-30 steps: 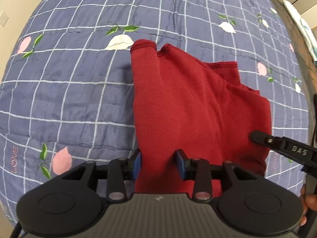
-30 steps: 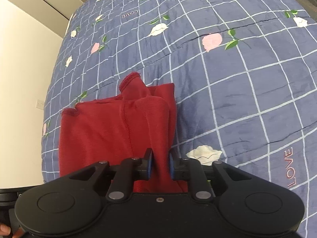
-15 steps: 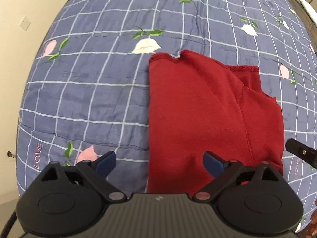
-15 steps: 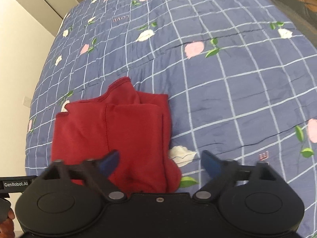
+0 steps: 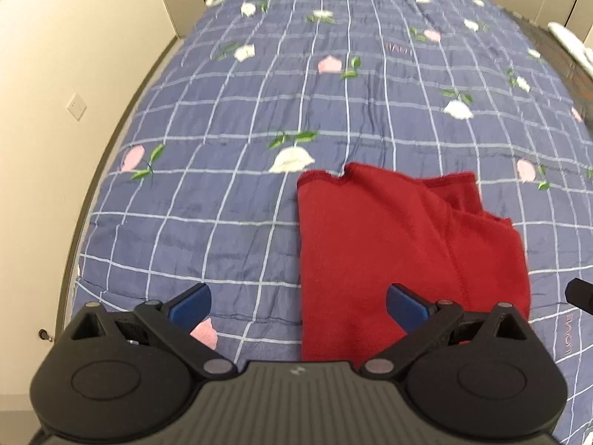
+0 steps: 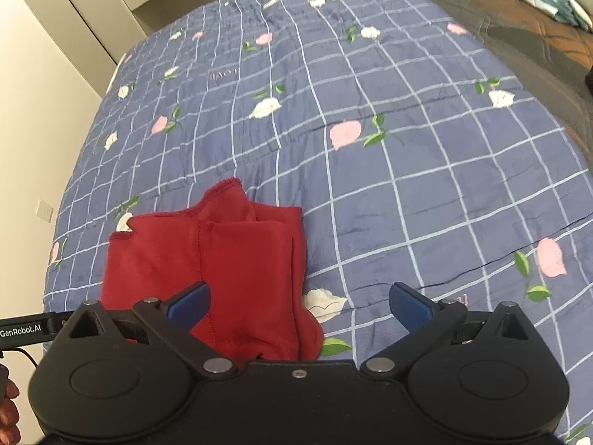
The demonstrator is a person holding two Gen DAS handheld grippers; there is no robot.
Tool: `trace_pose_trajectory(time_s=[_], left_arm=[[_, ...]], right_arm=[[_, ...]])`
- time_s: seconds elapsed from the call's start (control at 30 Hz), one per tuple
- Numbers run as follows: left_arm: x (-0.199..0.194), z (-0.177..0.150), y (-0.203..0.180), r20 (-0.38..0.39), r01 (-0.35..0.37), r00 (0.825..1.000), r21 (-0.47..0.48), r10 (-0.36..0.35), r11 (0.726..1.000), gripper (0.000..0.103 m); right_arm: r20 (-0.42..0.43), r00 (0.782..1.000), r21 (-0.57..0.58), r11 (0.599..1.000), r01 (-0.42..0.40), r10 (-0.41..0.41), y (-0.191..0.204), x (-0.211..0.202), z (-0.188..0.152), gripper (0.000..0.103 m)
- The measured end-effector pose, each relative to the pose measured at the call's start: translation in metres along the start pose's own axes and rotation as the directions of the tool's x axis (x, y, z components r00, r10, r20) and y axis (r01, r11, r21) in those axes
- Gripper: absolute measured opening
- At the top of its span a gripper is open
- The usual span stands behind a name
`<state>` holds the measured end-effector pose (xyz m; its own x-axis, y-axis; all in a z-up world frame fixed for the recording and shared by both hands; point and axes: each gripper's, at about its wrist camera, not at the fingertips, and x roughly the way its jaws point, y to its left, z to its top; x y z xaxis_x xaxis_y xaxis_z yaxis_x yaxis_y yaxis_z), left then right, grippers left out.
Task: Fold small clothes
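The dark red knitted garment (image 5: 404,244) is lying folded into a rough rectangle on the bed, its soft, slightly fuzzy cloth stacked in several layers. I am seeing a stitched seam running down its upper layer and a ribbed, hemmed edge with a small notch along its far side. From the right wrist view the same garment (image 6: 218,263) is showing a rounded cuff-like end poking out at the far side, and layered edges stepping down on its right.

It is resting on a blue quilted bedspread (image 5: 259,118) with a grid of thin white lines, printed pink and white flowers with green leaves, and light creases across the fabric.

My left hand-held gripper (image 5: 298,302) is hanging above the garment's near left edge with its blue-padded fingers spread wide, gripping nothing. My right hand-held gripper (image 6: 300,304) is likewise gaping wide and gripping nothing, its left pad over the red cloth and its right pad over bare bedspread.

A smooth cream wall (image 5: 55,85) with a pale switch plate is standing beside the bed.
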<state>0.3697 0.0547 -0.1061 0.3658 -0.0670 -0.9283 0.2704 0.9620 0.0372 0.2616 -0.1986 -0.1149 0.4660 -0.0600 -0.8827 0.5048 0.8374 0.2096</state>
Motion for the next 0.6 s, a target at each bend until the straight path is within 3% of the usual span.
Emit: trace_pose_trajectory(time_s=[0.33,0.6], left_arm=[[-0.048,-0.043,0.003,0.105,0.023,0.994,-0.057,-0.017,0.998,0.102],[-0.095,-0.113,-0.003,0.158,-0.002,0.987,-0.093,0.017,0.996,0.102]], right_arm=[[0.126,0.992,-0.057,0.998,-0.018,0.025,-0.002,-0.061,-0.022,0.102],[0.176,0.982,-0.131,0.99,-0.052,0.075,-0.02,-0.105,-0.066,0.102]])
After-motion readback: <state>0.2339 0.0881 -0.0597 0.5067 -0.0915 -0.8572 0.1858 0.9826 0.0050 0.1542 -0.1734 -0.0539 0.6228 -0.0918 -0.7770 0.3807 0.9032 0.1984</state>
